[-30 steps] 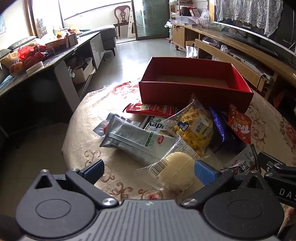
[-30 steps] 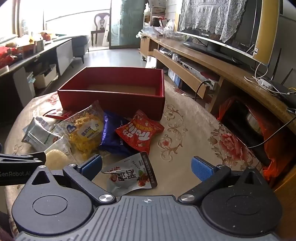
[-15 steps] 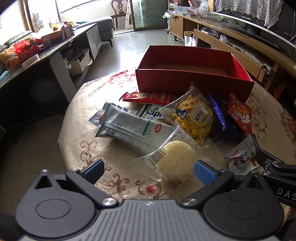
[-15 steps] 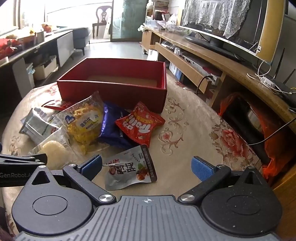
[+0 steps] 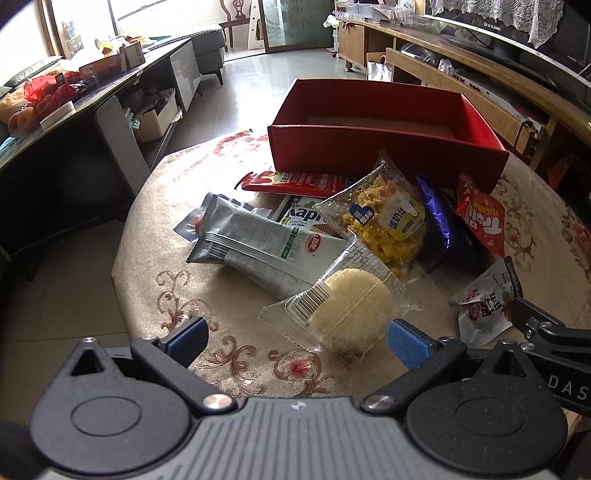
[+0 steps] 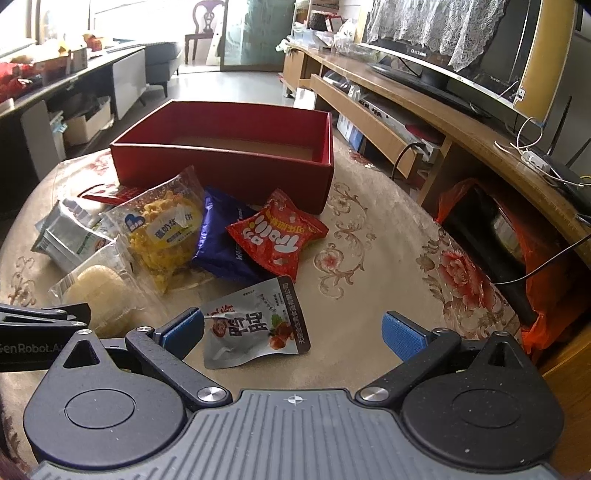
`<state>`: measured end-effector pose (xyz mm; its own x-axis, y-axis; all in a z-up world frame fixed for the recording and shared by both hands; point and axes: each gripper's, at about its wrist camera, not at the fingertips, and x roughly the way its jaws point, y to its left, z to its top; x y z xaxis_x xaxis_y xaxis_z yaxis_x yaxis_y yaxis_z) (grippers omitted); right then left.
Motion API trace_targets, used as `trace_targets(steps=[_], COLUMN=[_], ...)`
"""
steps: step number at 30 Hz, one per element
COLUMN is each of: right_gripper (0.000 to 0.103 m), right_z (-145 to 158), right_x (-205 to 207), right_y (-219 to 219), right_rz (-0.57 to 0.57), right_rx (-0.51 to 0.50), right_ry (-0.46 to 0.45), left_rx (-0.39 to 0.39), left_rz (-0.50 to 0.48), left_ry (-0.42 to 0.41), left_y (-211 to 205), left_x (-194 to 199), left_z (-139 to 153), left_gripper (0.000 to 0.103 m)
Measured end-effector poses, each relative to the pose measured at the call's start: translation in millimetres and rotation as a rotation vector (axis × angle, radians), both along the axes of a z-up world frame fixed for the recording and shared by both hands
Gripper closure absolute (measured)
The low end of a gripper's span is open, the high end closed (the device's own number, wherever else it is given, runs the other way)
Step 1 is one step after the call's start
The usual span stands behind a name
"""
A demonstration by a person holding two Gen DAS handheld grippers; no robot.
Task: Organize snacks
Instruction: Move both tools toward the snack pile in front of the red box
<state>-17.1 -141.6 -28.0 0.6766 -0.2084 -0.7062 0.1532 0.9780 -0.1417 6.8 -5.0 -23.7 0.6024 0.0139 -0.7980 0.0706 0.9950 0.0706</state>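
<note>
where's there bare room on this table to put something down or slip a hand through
Bare cloth lies right of the red Trolli bag and silver pouch, out to the table edge. Another patch lies left of the grey-green pack. The red box looks empty. The space in front of the box is crowded with overlapping packets.

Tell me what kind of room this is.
Most likely a home living room: a curved TV draped with a lace cover stands on a long wooden media console, and a grey sofa sits near the balcony glass door.
</note>
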Motion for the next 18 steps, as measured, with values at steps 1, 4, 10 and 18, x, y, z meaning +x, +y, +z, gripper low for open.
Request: trace_targets(steps=[1, 4, 10, 18], right_gripper=[0.000, 0.000, 0.000, 0.000], right_z=[-0.2, 0.1, -1.7, -2.4], right_x=[0.2, 0.1, 1.2, 1.8], right_y=[0.4, 0.4, 0.2, 0.3], right_rz=[0.001, 0.002, 0.001, 0.000], right_rx=[-0.003, -0.005, -0.008, -0.009], right_ry=[0.001, 0.001, 0.012, 0.016], left_rx=[0.001, 0.002, 0.007, 0.009], left_rz=[0.000, -0.002, -0.003, -0.003], left_ry=[0.001, 0.004, 0.012, 0.015], left_y=[0.0, -0.2, -0.8, -1.2], left_x=[0.1, 0.1, 0.8, 0.8], left_z=[0.1, -0.5, -1.9, -3.4], left_gripper=[0.001, 0.001, 0.001, 0.001])
